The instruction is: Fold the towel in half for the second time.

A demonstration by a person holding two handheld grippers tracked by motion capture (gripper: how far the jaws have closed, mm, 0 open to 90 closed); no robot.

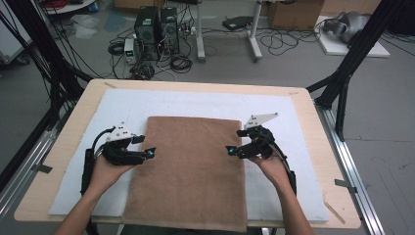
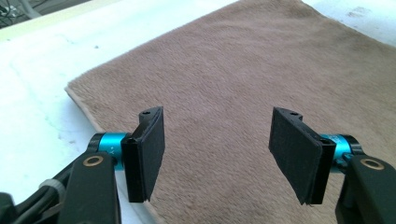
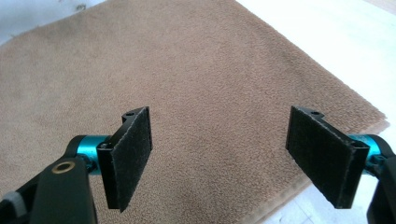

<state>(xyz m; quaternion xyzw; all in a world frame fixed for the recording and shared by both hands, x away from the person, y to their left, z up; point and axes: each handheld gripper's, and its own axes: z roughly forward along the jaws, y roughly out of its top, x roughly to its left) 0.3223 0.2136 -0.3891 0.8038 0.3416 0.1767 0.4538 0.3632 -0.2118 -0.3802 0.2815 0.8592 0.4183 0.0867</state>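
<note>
1. The brown towel [image 1: 188,171] is lying flat on a white pad [image 1: 293,117] covering the bench [image 1: 63,147], its near edge reaching the bench's front.
2. The left tool [image 1: 147,147] is hovering over the towel's left edge, jaws spread, pinching nothing.
3. The right tool [image 1: 235,142] is hanging over the towel's right edge, jaws spread, nothing between them.

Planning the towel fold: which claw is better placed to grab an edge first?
Roughly even, with a slight lean to left. The left claw hangs open at the towel's left edge, which runs just under its jaws in the left gripper view. The right claw is open too, slightly inside its edge.
</note>
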